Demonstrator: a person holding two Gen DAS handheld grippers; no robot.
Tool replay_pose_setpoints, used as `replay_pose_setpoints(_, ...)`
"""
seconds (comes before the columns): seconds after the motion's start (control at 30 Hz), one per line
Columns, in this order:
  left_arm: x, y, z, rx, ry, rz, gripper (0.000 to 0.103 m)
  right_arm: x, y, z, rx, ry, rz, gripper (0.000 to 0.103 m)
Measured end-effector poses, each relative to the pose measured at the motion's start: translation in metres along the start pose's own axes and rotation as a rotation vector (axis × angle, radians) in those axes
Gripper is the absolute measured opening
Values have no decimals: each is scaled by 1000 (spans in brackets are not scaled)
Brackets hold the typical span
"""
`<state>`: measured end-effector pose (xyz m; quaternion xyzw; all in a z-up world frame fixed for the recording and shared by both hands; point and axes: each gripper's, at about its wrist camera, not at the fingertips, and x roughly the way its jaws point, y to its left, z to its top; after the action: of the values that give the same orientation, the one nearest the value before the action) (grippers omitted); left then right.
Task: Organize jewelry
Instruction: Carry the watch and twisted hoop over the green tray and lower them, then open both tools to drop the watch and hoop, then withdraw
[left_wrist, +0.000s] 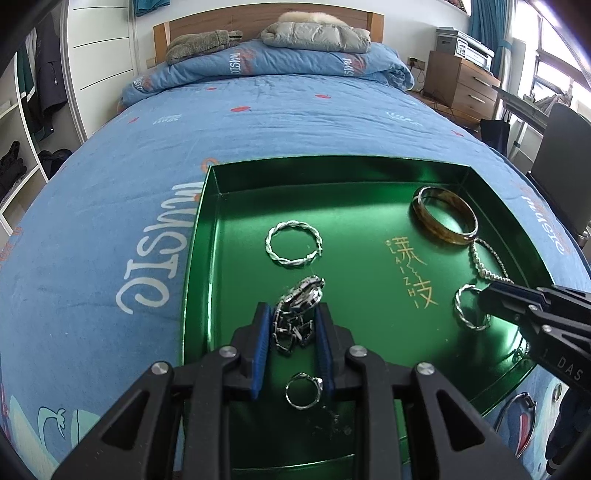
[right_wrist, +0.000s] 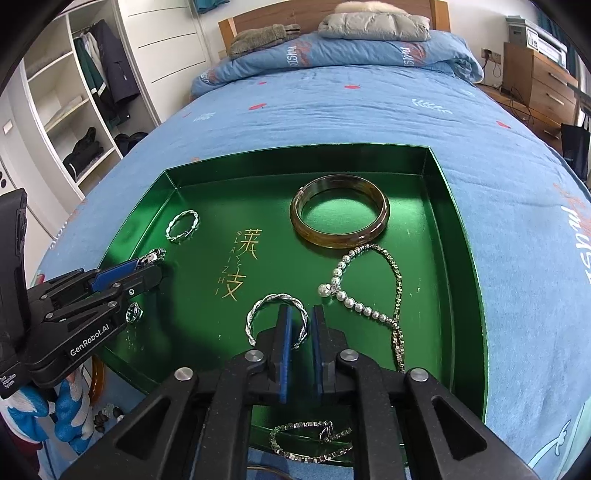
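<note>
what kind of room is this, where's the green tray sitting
Almost certainly a bedroom. The green tray sits on a bed with a blue printed quilt and a wooden headboard; an open wardrobe with hanging clothes stands beside it, and a wooden drawer unit at the far side.

Bright daylight from the window (left_wrist: 550, 74), glare on the glossy green tray (left_wrist: 332, 177), sharp focus, fisheye-bent dark edges.
</note>
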<state>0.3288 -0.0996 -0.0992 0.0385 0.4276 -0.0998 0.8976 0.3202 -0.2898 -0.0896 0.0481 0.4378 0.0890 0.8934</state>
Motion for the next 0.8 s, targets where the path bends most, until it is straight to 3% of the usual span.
replay_pose_setpoints(0.07,-1,3,2,-15,11,-10,23,-3,1,0,-3,1,-7,27)
replay_pose_setpoints(0.23,-24,5,7,-27,-13,-21,24,-30,-1,-1,22,-46,-6,28)
replay_pose_setpoints(0.57,-131,18,16,-24,-153,-40,24,-152,-3,-12,20,-235,4,28)
replay_pose_setpoints(0.8,-196,36,4,-50,-192,-10,24,-216,-14,-37,25,-299,-14,28)
